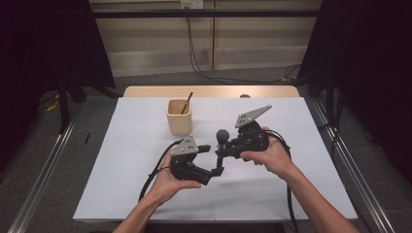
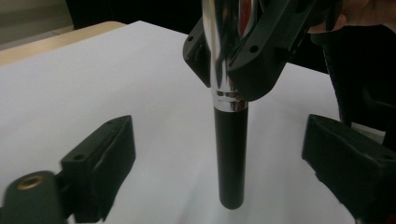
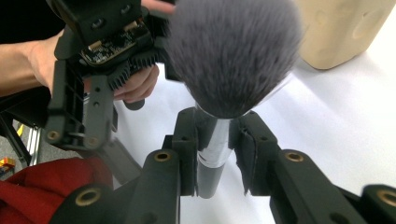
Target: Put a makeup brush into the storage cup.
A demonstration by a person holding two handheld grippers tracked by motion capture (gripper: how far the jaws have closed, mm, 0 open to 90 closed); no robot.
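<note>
A makeup brush with a grey bristle head (image 1: 222,134) (image 3: 233,51) stands upright above the white table, bristles up. My right gripper (image 1: 221,152) (image 3: 212,149) is shut on its chrome ferrule. The black handle (image 2: 232,158) hangs down below that grip. My left gripper (image 1: 212,159) (image 2: 226,156) is open, its two jaws standing wide on either side of the handle's lower end without touching it. The right gripper's jaws (image 2: 243,51) show above in the left gripper view.
A light wooden cup (image 1: 179,118) (image 3: 341,32) stands behind the grippers with a thin dark stick (image 1: 187,103) leaning in it. The white table top (image 1: 145,184) lies under both hands. Red cloth (image 3: 37,196) shows low in the right gripper view.
</note>
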